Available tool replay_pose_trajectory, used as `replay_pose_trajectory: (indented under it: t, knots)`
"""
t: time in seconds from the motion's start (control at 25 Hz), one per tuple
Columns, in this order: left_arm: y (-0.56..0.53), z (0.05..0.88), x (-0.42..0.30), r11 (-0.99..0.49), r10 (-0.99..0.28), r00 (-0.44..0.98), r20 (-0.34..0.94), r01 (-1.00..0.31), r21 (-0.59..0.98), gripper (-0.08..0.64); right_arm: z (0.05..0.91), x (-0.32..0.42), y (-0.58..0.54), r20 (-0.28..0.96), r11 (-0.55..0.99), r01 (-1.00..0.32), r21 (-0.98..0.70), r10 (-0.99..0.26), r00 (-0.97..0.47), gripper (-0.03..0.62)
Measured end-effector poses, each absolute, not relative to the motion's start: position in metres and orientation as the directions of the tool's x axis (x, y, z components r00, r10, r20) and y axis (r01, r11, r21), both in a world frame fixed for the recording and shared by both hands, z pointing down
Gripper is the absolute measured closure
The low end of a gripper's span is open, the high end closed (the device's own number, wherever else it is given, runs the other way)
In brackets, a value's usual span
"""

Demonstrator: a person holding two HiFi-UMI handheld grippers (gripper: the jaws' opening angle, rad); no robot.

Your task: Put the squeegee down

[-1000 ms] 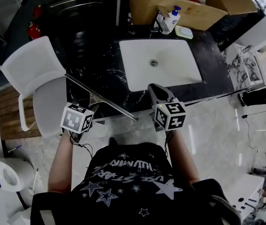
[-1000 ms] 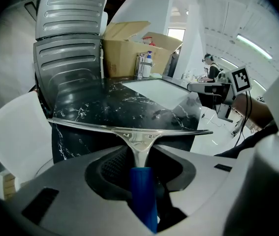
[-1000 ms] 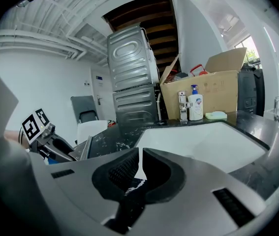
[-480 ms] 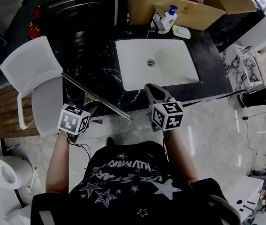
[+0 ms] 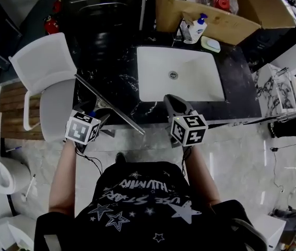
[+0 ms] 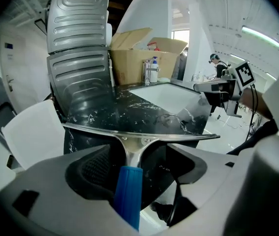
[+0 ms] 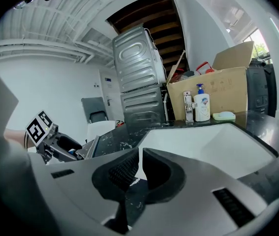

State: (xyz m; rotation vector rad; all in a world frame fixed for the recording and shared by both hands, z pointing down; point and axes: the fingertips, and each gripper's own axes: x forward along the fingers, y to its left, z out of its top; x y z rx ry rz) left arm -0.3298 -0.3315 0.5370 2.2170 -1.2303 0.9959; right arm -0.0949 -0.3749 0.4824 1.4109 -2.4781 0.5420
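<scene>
Left tool jaws wider than before, opening; squeegee handle between.

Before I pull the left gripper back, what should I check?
1. Left gripper let go: ok. Its jaws are opening, with gaps on both sides of the blue handle.
2. Blade over the counter: ok. It lies across the front left part.
3. Squeegee resting steady: cannot tell. The handle overhangs the front edge.
4. Right gripper out of the way: ok. It is shut, empty and near the sink, apart from the squeegee.
5. Chair clear: ok. It stands off to the left.
</scene>
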Motion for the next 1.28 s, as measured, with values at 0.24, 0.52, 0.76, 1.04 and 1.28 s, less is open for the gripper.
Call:
replay_pose_trajectory:
  t: [0.24, 0.52, 0.76, 1.04, 1.28]
  knots:
    - [-0.339, 0.506, -0.33, -0.446, -0.665, 0.303, 0.683, -0.894, -0.038, 0.207, 0.479, -0.096, -0.369, 0.375, 0.519, -0.831, -0.198, -0.743, -0.554, 0.537]
    - [-0.333, 0.454, -0.325, -0.312, -0.82, 0.211, 0.532, -0.944, -0.105, 0.207, 0.47, -0.087, -0.355, 0.356, 0.579, -0.793, -0.186, -0.713, -0.604, 0.537]
    - [-0.317, 0.406, -0.299, -0.234, -0.903, 0.152, 0.402, -0.958, -0.164, 0.207, 0.466, -0.068, -0.337, 0.342, 0.618, -0.763, -0.188, -0.687, -0.641, 0.537]
    - [-0.28, 0.383, -0.25, -0.169, -0.94, 0.108, 0.322, -0.971, -0.168, 0.209, 0.466, -0.039, -0.307, 0.333, 0.671, -0.717, -0.189, -0.643, -0.69, 0.537]
    - [-0.236, 0.386, -0.203, -0.108, -0.952, 0.075, 0.296, -0.99, -0.096, 0.212, 0.468, 0.001, -0.275, 0.332, 0.716, -0.672, -0.191, -0.597, -0.73, 0.537]
